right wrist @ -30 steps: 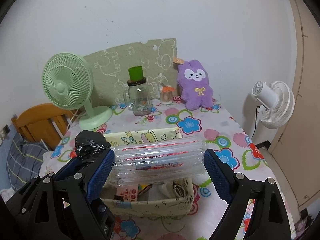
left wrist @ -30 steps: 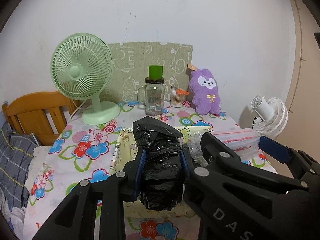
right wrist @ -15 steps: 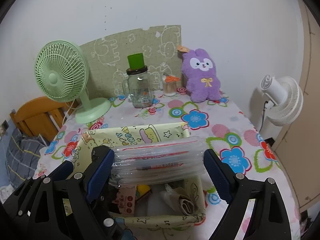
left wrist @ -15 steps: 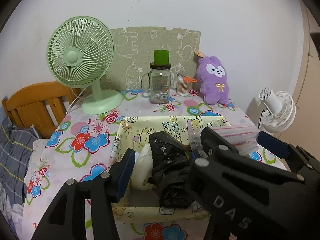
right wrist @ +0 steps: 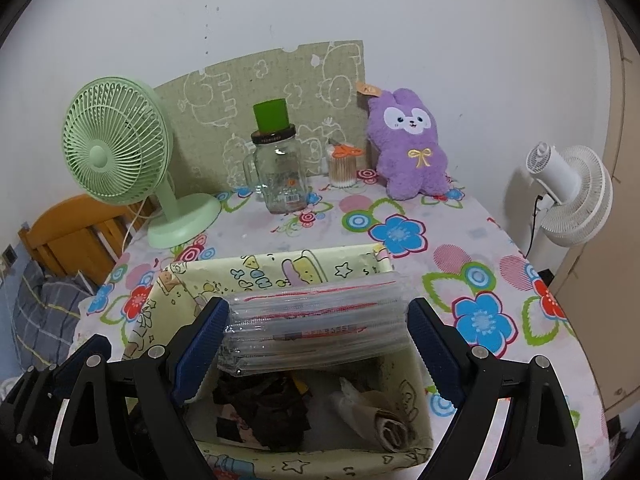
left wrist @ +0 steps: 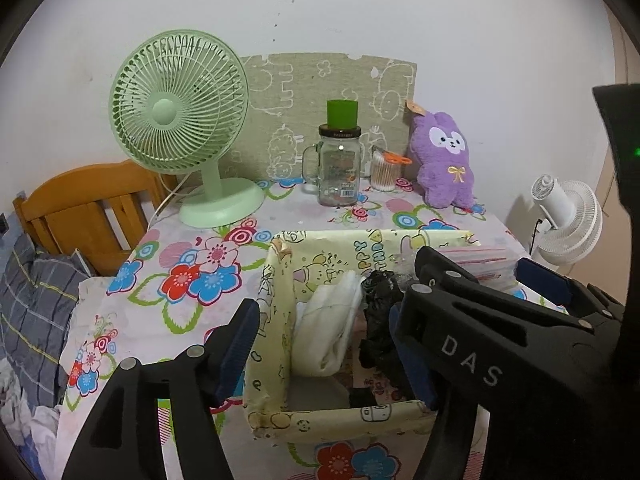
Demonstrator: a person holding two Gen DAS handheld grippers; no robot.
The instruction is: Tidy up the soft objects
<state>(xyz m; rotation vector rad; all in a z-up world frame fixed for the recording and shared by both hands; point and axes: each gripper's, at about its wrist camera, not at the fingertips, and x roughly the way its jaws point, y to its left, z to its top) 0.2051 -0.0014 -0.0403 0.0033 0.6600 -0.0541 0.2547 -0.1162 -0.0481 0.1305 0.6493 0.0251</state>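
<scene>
Right wrist – right gripper point(right wrist: 318, 330) wide, clamping clear bag stack point(right wrist: 316, 320).

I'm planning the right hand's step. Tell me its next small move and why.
Probably lower the right tool a little and open it. It is shut on the stack of clear bags, held above the yellow box. The black bag already lies inside, and the left tool, jaws just opened, grips nothing.

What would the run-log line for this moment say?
left tool: open, just released crumpled black plastic bag | right tool: gripping clear zip-bag stack | above yellow cartoon-print fabric box
</scene>
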